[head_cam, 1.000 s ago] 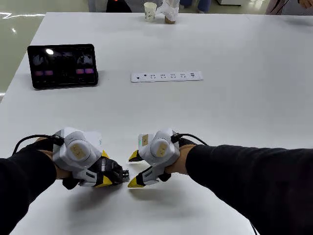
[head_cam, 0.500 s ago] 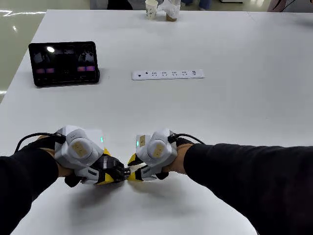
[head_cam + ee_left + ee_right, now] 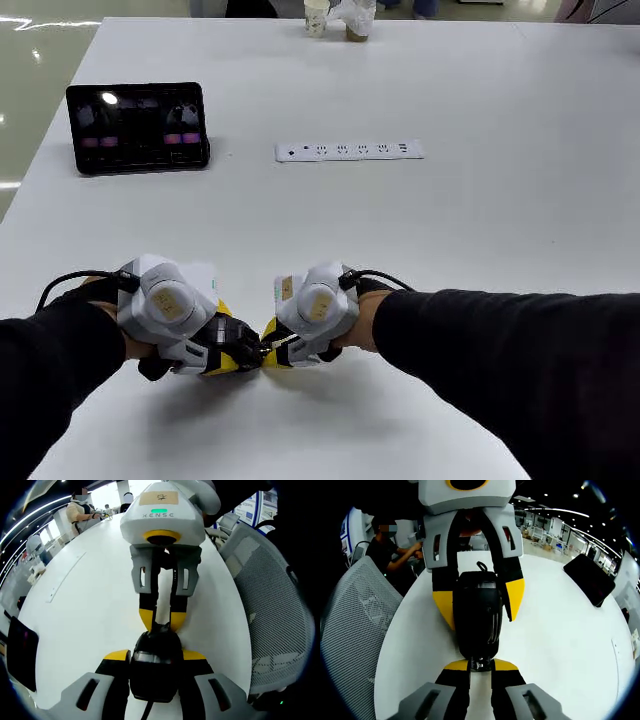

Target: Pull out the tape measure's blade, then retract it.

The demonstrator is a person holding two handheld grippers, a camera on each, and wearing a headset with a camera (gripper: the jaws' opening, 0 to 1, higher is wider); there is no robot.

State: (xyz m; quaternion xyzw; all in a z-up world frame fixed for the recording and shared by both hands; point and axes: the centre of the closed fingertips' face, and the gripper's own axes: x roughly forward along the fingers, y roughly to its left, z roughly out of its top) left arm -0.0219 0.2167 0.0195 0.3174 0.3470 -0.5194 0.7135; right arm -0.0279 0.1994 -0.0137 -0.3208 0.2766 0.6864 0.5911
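Black case of the tape measure (image 3: 477,615) sits low and left of centre in the head view, just above the white table (image 3: 480,220). It is clamped across its sides between the yellow-tipped fingers of the left gripper (image 3: 155,656). The right gripper (image 3: 270,346) faces it nose to nose from the right, its fingers drawn narrow and apparently pinching the small metal hook (image 3: 480,664) at the case's mouth. No blade shows yet. The pull line runs left to right across the head view, so the right hand should draw straight away while the left holds firm. That stretch of table is bare. The tablet (image 3: 138,127), power strip (image 3: 349,151) and paper cup (image 3: 317,14) lie well apart toward the top of the frame.
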